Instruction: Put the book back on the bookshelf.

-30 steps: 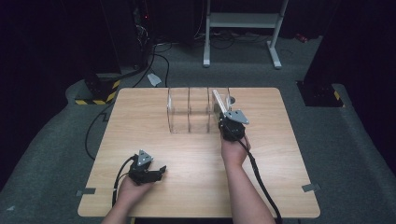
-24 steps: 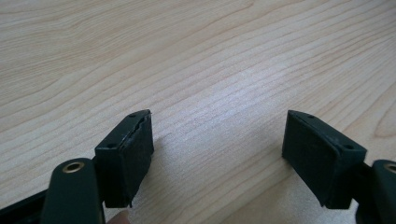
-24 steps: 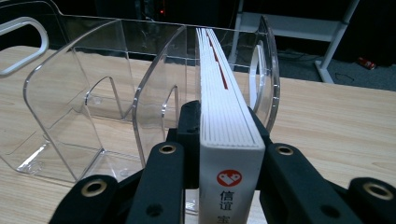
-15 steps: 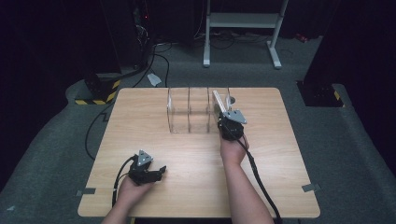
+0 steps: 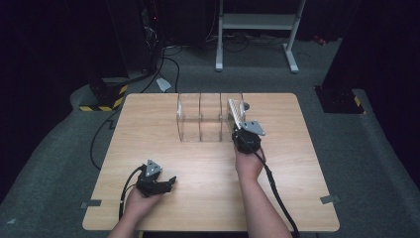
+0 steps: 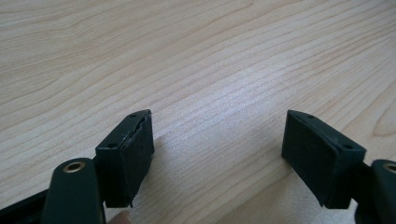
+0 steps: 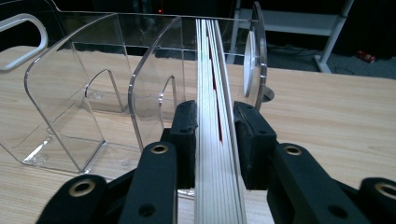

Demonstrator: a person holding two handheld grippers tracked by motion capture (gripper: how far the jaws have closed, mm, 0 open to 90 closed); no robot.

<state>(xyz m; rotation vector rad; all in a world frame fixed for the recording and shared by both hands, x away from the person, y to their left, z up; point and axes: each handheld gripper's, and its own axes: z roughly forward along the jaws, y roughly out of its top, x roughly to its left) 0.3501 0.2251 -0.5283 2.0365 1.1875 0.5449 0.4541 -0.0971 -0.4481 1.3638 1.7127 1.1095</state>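
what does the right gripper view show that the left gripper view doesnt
Right gripper view alone: the right hand-held gripper with its jaws on either side of a thin book, spine edge toward the camera, standing in the end slot of a clear acrylic rack; the jaws have just been opening a little, the book between them. A white frame stands on the floor beyond.

Left gripper view alone: the left hand-held gripper, jaws wide apart with nothing between them, low over bare wood.

Both: the light wooden table.

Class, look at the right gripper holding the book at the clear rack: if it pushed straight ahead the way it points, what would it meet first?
Probably the clear rack itself: the right gripper points along the book into the end slot, so the rack's far wall seems first, though depth is unclear.
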